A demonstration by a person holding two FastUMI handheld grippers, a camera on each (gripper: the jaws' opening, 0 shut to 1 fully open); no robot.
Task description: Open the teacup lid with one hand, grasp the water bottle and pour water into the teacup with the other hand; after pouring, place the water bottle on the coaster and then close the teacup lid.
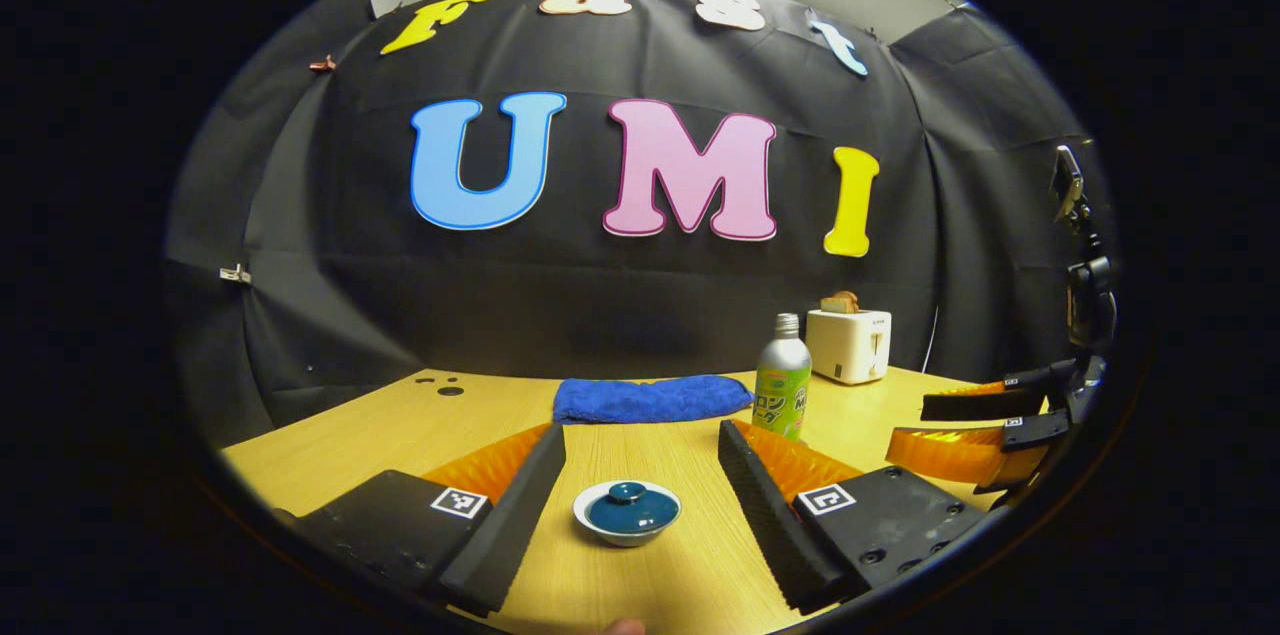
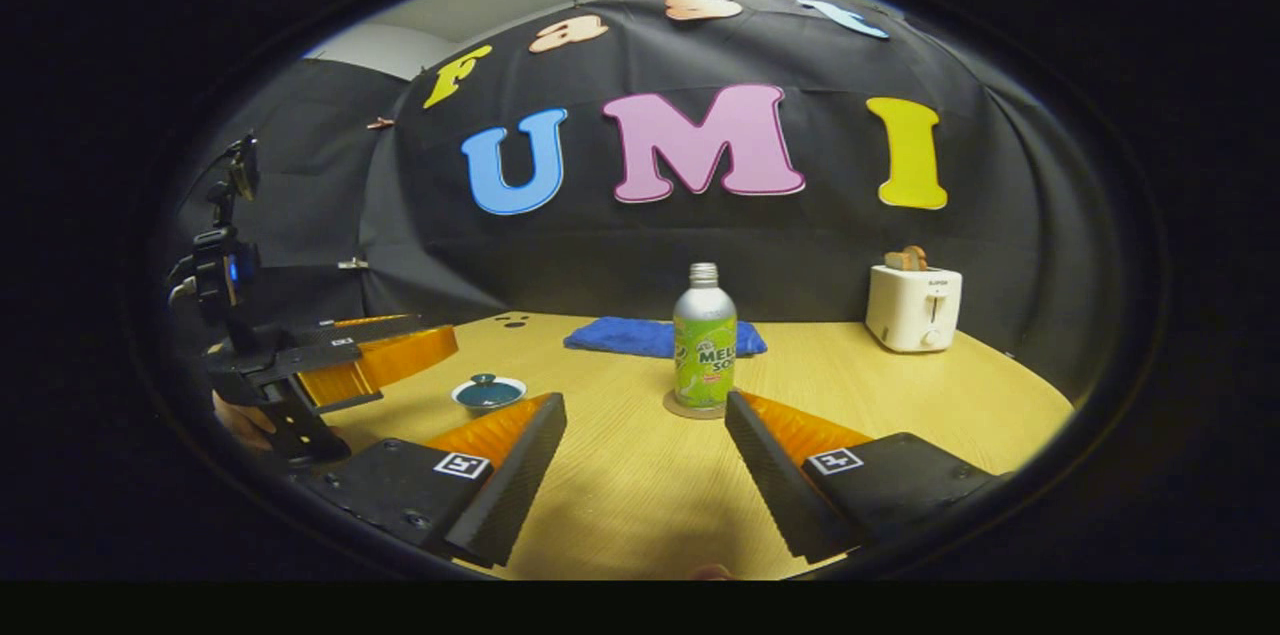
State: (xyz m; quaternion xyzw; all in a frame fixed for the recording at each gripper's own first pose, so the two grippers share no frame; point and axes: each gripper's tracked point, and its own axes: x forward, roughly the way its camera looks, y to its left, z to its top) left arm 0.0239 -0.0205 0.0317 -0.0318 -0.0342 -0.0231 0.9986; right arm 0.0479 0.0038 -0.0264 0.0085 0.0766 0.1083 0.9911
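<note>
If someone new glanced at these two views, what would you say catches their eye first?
Probably the green water bottle, upright on its coaster mid-table in front of the open right gripper. Next, the lidded teacup between the open left gripper's fingers. Behind lie a blue cloth and a white toaster at the far right.

Wooden counter (image 2: 900,395); carried lidded teacup (image 1: 627,513), blue cloth (image 1: 650,398), white toaster (image 2: 913,307), and water bottle (image 2: 704,337) standing on coaster (image 2: 676,408).

Left gripper (image 1: 640,475) spread wide above light wooden table (image 1: 400,435). Small white teacup with teal lid (image 1: 627,511) between fingers. Green-labelled metal water bottle (image 1: 782,378) at 1 o'clock.
</note>
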